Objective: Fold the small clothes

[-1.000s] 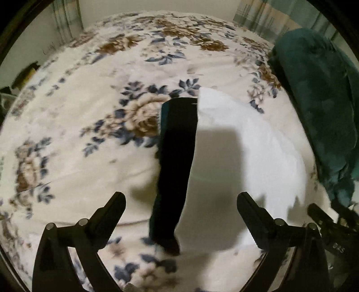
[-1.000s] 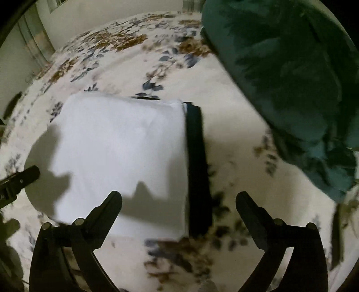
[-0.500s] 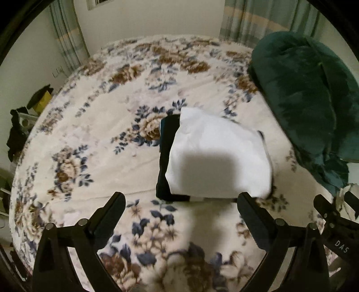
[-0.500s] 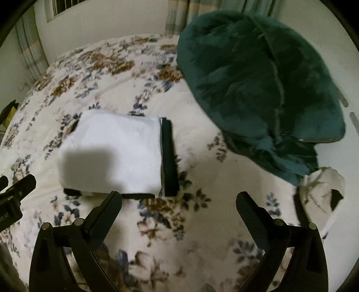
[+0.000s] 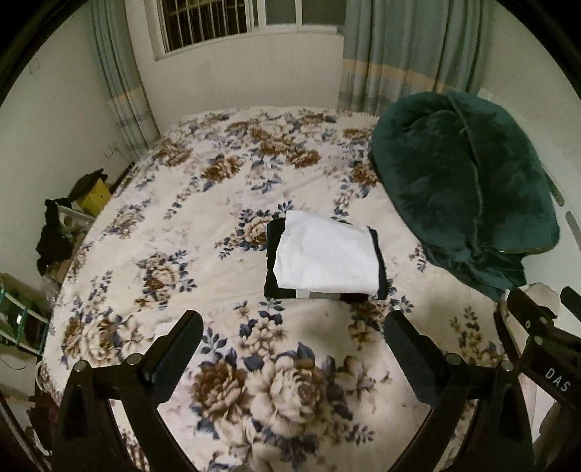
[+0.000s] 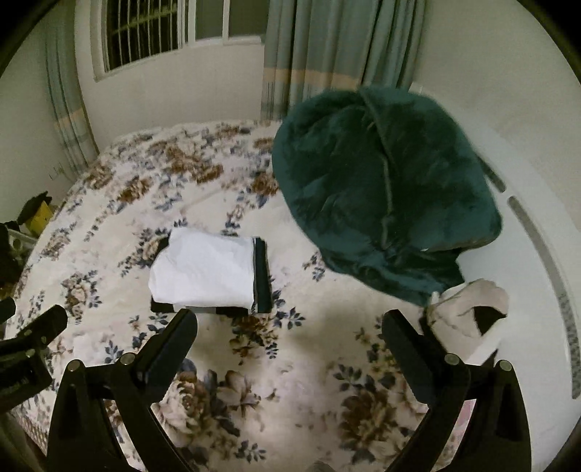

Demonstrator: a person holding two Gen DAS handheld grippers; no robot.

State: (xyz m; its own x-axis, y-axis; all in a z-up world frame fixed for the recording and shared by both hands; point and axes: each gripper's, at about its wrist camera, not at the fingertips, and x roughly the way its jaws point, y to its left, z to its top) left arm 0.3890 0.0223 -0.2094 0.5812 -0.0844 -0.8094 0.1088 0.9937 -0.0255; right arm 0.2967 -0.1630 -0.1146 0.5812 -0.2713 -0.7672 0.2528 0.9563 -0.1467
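I hold both tongs above the near part of the bed, each one pointing forward and a little downward over the floral blanket (image 5: 203, 203). My left gripper (image 5: 292, 326) has its two fingers spread wide, and between them I see only the blanket; it holds nothing. My right gripper (image 6: 290, 325) is spread just as wide and is also without any load. In the left wrist view the right gripper comes in at the right border, and in the right wrist view the left one comes in at the left border, so the two are side by side with a gap between them.

The folded white garment (image 5: 326, 259) lies flat on the blanket, ahead of both tongs and apart from their fingertips. It rests on a folded black garment (image 5: 271, 250), whose dark border shows at the left, right and near sides. A grey band is visible at the near edge of this pile.

To the right of the pile lies a dark green plush blanket (image 6: 381, 188) in a big heap, near the pile but not touching it. A crumpled white cloth (image 6: 468, 308) lies by the right edge of the bed, close to my right gripper's right finger. The far and left parts of the bed show only the floral cover. Behind the bed are curtains (image 5: 406, 54) and a barred window (image 5: 232, 21).
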